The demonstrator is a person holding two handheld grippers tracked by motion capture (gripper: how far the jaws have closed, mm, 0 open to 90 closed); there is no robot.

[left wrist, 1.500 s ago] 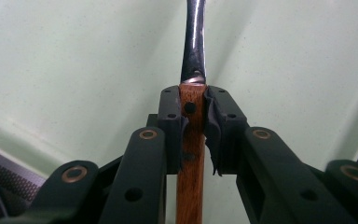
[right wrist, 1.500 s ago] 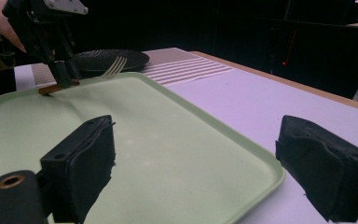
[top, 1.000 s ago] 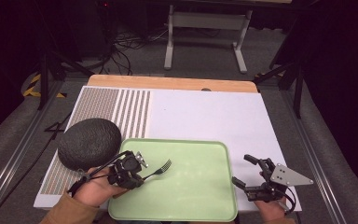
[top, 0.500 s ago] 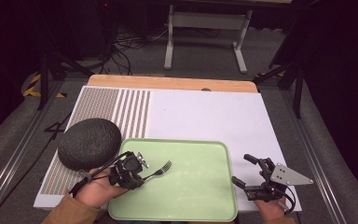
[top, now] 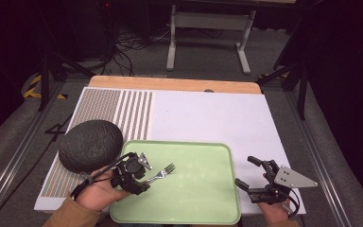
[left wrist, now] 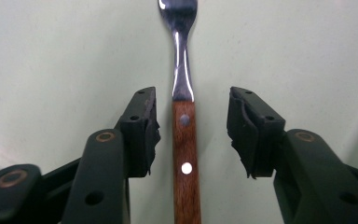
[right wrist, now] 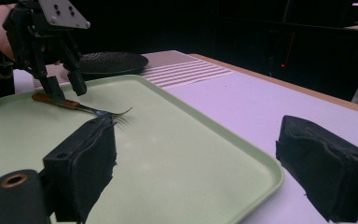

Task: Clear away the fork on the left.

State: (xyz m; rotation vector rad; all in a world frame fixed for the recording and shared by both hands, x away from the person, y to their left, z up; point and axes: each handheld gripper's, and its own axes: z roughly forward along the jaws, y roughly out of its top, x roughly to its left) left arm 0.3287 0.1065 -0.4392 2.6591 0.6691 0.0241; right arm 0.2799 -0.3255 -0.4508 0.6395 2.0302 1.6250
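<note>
A fork (top: 163, 173) with a wooden handle and steel tines lies flat on the pale green tray (top: 203, 198). My left gripper (top: 144, 176) points down over the handle at the tray's left side. In the left gripper view the fork (left wrist: 185, 116) runs between the jaws with a gap on each side. The pads do not touch it, so my left gripper (left wrist: 191, 100) is open; its jaws have just been opening. My right gripper (top: 245, 171) rests open by the tray's right edge with nothing between its jaws. The right gripper view shows the fork (right wrist: 81, 107) under the left gripper (right wrist: 65, 88).
A dark round upturned bowl (top: 90, 144) sits left of the tray on a white mat (top: 208, 118) with a striped patch (top: 123, 113). The table's wooden far edge (top: 170, 84) lies beyond, with stands and cables on the floor behind.
The left gripper's jaws have spread slightly around the fork handle. The fork lies where it was. Both hands keep their places.
</note>
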